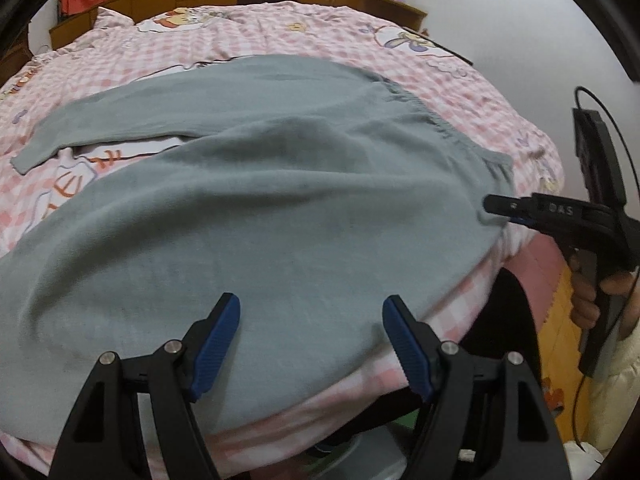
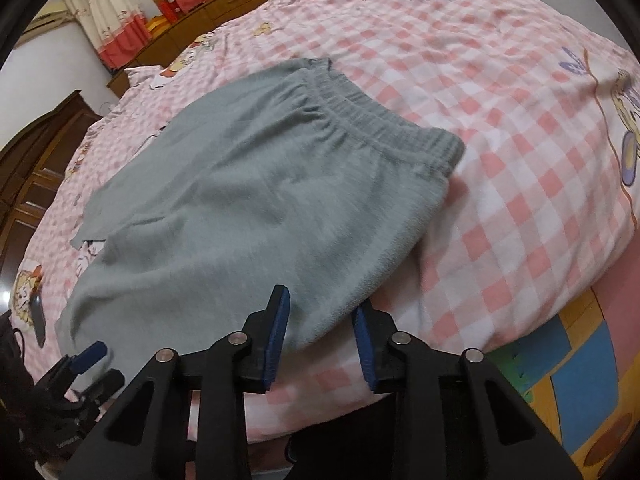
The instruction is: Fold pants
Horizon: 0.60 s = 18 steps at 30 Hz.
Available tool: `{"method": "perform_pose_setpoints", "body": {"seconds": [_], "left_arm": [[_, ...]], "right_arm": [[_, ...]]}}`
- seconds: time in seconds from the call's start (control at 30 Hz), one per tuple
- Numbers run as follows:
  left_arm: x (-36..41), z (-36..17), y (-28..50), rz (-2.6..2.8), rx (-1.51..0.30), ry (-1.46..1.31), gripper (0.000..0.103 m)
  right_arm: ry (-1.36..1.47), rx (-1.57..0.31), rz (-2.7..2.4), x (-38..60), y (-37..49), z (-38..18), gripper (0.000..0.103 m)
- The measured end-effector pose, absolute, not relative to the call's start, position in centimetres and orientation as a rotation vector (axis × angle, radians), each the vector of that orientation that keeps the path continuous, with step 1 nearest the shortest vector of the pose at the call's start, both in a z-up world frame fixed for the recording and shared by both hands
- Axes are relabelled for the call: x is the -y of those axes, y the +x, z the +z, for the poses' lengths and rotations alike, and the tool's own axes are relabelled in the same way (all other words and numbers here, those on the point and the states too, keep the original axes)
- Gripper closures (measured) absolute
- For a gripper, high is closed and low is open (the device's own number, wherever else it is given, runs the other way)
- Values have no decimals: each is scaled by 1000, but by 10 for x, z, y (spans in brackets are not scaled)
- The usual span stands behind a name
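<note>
On pink checked bedspread [image 2: 500,128], grey pants [image 2: 248,200]

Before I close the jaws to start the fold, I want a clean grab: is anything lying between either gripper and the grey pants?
Nothing visible. The left gripper hovers open over bare pants fabric; the right gripper is open at the pants' near edge on the checked bedspread.

Grey pants [image 2: 248,200] lay spread on a pink checked bedcover [image 2: 500,160], waistband [image 2: 384,128] toward the right. The right gripper [image 2: 322,320] stood with jaws apart over the pants' near edge; the left gripper [image 2: 98,364] appeared lower left.
</note>
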<state>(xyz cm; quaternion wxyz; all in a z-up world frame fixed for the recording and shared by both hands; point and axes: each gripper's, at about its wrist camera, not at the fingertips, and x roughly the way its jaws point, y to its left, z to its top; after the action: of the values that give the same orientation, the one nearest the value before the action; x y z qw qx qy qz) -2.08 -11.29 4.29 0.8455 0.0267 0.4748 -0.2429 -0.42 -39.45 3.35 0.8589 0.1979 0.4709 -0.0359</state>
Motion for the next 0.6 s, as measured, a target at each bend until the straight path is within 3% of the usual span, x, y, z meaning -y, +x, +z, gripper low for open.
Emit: {"method": "perform_pose_setpoints", "body": {"seconds": [0.1,0.17,0.6], "left_arm": [[115,45,-23,-530,-998,58,26],[117,45,-25,-541,-994,67,25],[129,30,-30,-408,-914,237,26]], "right_arm": [[378,-975,-74,391,0,39,96],[367,-956,-52,390,1,46,99],[367,-845,27,388,14,94,100]]}}
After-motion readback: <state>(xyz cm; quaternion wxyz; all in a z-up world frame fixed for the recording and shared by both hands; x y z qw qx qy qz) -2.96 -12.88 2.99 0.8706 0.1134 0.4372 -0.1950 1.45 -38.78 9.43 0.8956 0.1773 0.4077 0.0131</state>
